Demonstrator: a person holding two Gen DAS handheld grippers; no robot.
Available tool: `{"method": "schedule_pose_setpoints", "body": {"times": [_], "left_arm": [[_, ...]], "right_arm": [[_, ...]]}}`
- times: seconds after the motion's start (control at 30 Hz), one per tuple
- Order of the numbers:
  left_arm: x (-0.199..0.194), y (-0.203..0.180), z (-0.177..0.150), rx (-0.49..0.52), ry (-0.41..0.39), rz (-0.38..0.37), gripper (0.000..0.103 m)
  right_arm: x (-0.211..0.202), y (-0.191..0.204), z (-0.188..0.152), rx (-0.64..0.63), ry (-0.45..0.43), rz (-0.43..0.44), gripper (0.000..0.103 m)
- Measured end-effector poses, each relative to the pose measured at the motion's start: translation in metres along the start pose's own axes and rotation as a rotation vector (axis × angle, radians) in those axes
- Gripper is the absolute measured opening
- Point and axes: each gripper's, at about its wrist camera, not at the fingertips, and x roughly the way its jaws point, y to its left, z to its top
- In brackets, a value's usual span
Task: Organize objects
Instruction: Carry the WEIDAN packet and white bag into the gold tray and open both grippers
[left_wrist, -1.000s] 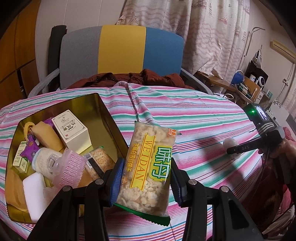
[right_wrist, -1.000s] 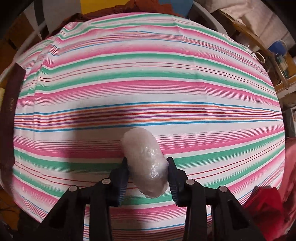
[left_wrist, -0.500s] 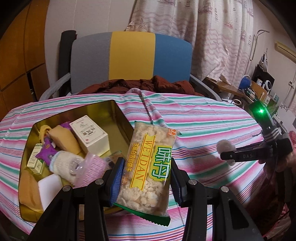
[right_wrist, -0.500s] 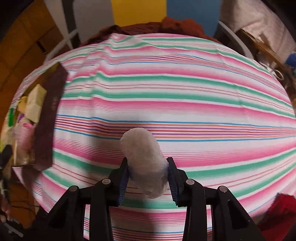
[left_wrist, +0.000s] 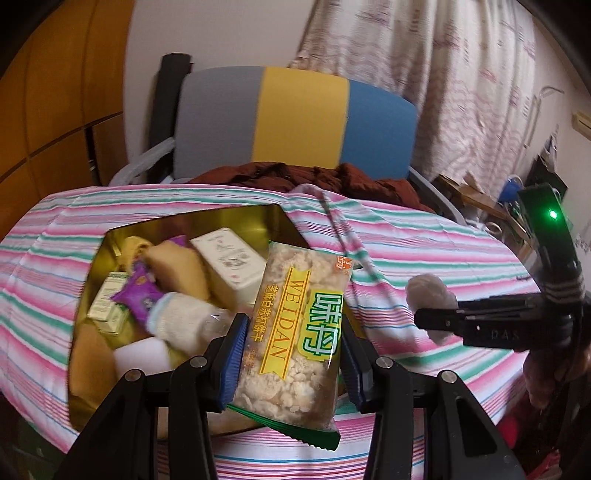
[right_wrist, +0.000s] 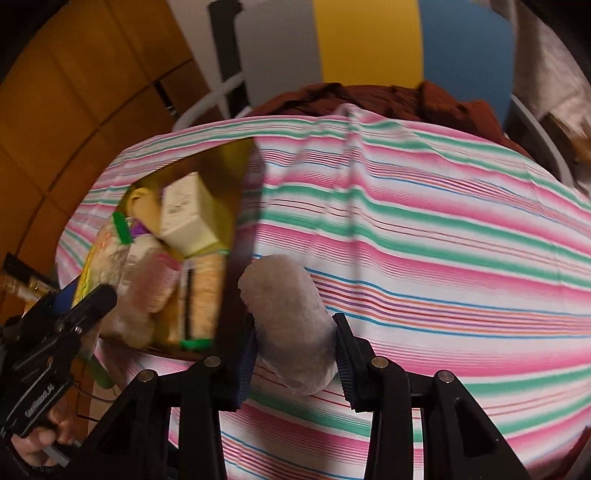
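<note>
— Since a second ago, what have you shifted?

— Both of your grippers have swung toward the gold tin (left_wrist: 280, 218); a second ago your right camera saw only striped cloth, and now the tin fills its left side, while your right gripper (left_wrist: 424, 314) has come closer in the left view.

— And your jaws?

— Your left gripper (left_wrist: 291, 354) is clamped on the snack packet (left_wrist: 295, 332), its blue pads pressing both long edges; the packet stands upright between the fingers, in front of the tin's near right corner; your right gripper (right_wrist: 291, 354) is closed on the wrapped white bundle (right_wrist: 291, 325), held above the striped tablecloth (right_wrist: 443, 240) just beside the tin's right wall.

— What does the packet say?

— You can read "WEIDAN" on a yellow band, large green Chinese characters beside it, and a green bottom seam; pale crumbly pieces show through the clear film.

— What is in the tin?

— A cream box (left_wrist: 232, 262) with a faint printed drawing, a purple sachet (left_wrist: 142, 299), a tan folded item (left_wrist: 177, 266), a knitted cream roll (left_wrist: 181, 321), a small green-and-white carton (left_wrist: 107, 310) and a white block (left_wrist: 142, 356); the right view also shows something pink (right_wrist: 162, 280) there, too blurred to name.

— Beyond it?

— A chair (left_wrist: 295, 118) in grey, yellow and blue, with a dark red garment (left_wrist: 314, 177) on its seat.
</note>
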Motion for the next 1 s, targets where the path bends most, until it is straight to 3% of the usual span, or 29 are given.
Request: {"method": "schedule_pose_setpoints", "body": {"times": [0.43,1.0], "left_arm": [[-0.016,0.096,-0.015,-0.201,0.007,0.169,0.046],[0.046,0.077,-0.017,-0.149,0.125,0.151,0.046]], "right_arm": [[0.024,0.068,0.025,-0.139,0.0,0.075,0.039],[0.054,0.086,0.046,-0.161,0.001,0.011,0.041]]}}
